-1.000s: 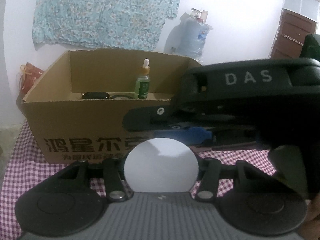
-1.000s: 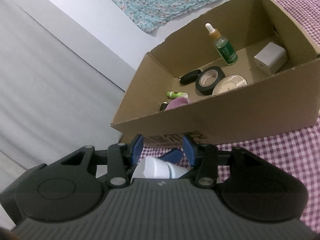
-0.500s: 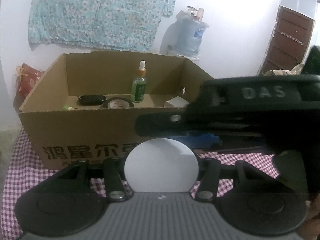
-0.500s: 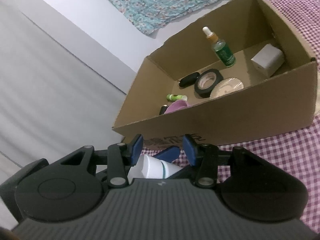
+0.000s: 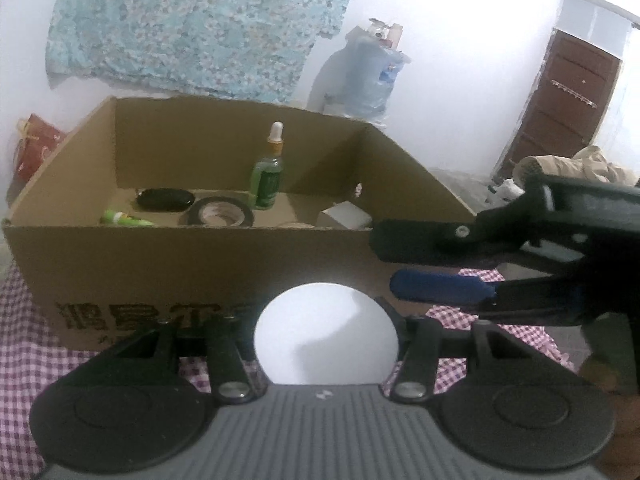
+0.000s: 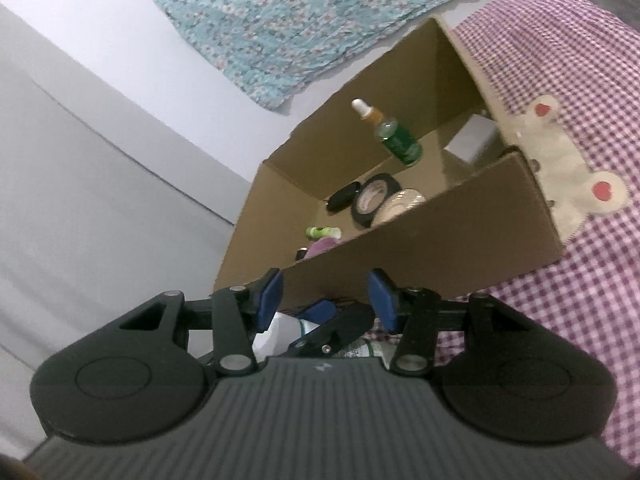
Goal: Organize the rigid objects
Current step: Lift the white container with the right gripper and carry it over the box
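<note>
My left gripper (image 5: pixel 326 336) is shut on a white round-ended tube (image 5: pixel 326 340), held in front of an open cardboard box (image 5: pixel 208 264). The box holds a green dropper bottle (image 5: pixel 267 178), a black tape roll (image 5: pixel 221 213), a black oval case (image 5: pixel 165 199), a small green tube (image 5: pixel 122 218) and a white block (image 5: pixel 346 216). My right gripper (image 6: pixel 326 298) is open above the tube (image 6: pixel 280 330) and the left gripper's blue fingers (image 6: pixel 318 312). The right gripper also shows in the left wrist view (image 5: pixel 440 264), off to the right.
The box stands on a purple checked cloth (image 6: pixel 580 92) with a cream patch (image 6: pixel 568 160) beside the box. A flowered cloth (image 5: pixel 192 20) hangs on the wall behind. A water jug (image 5: pixel 370 76) and a brown door (image 5: pixel 560 92) are at the back right.
My right gripper has opened off the white tube and drawn away to the right. The left gripper still holds the tube and has risen, showing more of the box floor.
</note>
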